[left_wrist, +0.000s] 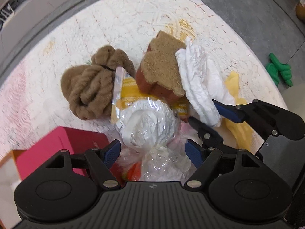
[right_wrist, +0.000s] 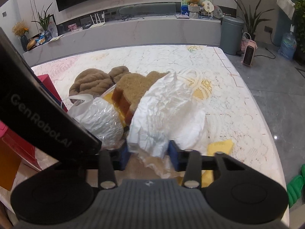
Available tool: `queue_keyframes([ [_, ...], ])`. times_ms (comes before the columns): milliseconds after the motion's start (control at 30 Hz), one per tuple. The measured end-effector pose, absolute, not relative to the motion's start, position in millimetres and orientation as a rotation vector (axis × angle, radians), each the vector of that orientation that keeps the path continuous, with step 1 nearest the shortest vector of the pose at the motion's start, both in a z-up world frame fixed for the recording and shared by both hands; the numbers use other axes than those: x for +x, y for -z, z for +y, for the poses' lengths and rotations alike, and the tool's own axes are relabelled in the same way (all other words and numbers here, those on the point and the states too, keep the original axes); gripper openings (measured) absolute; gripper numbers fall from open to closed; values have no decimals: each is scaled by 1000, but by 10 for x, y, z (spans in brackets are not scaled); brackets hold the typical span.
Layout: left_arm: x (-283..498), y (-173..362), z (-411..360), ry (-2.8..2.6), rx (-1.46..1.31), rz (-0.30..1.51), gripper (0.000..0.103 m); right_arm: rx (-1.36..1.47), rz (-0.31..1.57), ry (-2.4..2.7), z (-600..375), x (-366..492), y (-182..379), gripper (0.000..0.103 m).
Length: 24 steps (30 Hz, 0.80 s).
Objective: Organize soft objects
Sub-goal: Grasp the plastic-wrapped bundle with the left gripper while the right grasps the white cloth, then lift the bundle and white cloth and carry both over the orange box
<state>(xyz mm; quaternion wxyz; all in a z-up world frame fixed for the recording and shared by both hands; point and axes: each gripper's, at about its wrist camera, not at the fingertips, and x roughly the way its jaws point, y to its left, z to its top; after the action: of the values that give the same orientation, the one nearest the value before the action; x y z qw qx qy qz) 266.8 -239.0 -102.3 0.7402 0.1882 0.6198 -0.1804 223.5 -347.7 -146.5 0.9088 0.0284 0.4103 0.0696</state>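
Right hand-held gripper clamps the white crumpled cloth over the worktop pile, left hand-held gripper open; you next carry it clear and place it.

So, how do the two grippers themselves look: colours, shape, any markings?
Both look alike. The left gripper has a black ribbed body, two rounded black lobes, black link arms with silver pivot pins, and blue ribbed finger pads. The right gripper is the same; its body shows a small logo. The left gripper's black side, seen beside it, reads "Gen Robot.AI". No cables or sleeves show.
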Motion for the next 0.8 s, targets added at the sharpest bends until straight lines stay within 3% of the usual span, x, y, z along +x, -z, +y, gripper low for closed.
queue_keyframes([
  [67,2673,1049,-2378,412,383,1358,91,74,847,-140,-3505,2226,1469,29],
  [133,2686,1079,-2356,402,364,1359,90,75,850,-131,-3517,2229,1481,18],
  [233,2673,1059,-2301,398,316,1352,80,72,842,-116,-3527,2213,1475,13],
  [433,2585,899,-2199,367,272,1290,65,81,804,-107,-3581,2121,1391,9],
  [800,2201,297,-1957,399,161,1121,61,90,669,-96,-3646,1808,1081,7],
])
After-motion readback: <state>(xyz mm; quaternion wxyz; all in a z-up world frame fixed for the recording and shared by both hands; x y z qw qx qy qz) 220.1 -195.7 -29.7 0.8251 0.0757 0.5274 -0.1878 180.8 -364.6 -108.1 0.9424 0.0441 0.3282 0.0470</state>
